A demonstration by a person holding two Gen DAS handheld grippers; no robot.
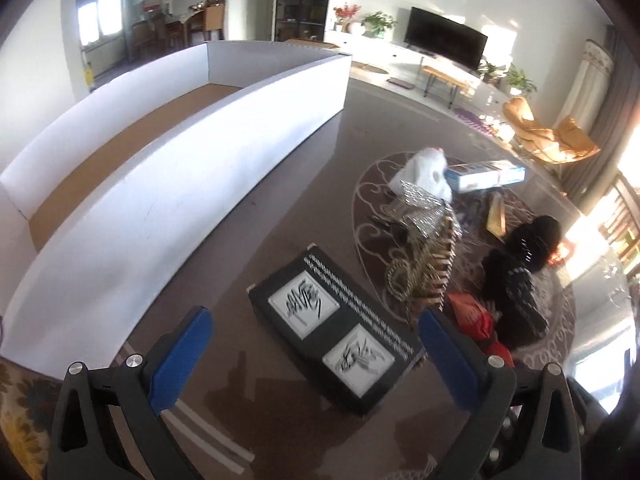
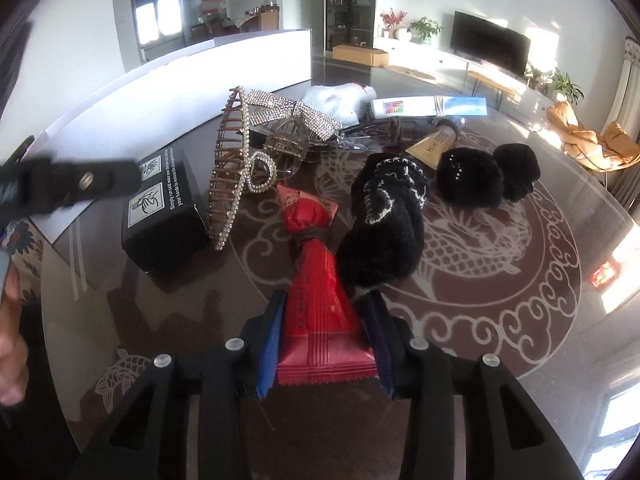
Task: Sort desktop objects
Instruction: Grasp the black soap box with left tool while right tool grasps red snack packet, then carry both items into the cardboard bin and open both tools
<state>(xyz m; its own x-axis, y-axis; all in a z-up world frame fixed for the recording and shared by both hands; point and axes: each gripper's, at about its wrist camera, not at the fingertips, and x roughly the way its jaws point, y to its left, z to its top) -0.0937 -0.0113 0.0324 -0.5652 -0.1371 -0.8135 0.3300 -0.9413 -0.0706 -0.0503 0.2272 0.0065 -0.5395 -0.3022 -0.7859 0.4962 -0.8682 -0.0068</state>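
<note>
The right gripper (image 2: pixel 326 312) had its blue-padded jaws drawn in against the two sides of a red snack packet (image 2: pixel 320 300), which lay flat on the glass tabletop (image 2: pixel 500 280) with its crimped end toward the camera at six o'clock and a dark band tied round its waist. Just beside the packet, toward one o'clock, a black knitted piece with white stitching (image 2: pixel 384 224) rested against it, and further on at two o'clock sat two black pompoms (image 2: pixel 486 176), touching each other. At eleven o'clock from the packet a rhinestone headband comb (image 2: pixel 236 168) leaned against a black box (image 2: pixel 164 208) printed with white pictograms. Beyond these, near twelve o'clock, lay a white glove (image 2: pixel 340 100), a long blue-and-white carton (image 2: pixel 428 106) and a pair of glasses (image 2: pixel 360 132). The left gripper (image 1: pixel 316 356) hovered above the table with its jaws spread wide and nothing between the pads; the black box (image 1: pixel 336 336) lay on the surface beneath the gap. A large white-walled tray with a brown floor (image 1: pixel 180 152) stretched from nine to twelve o'clock in the left wrist view. A hand (image 2: pixel 10 320) showed at the nine o'clock edge of the right wrist view.
</note>
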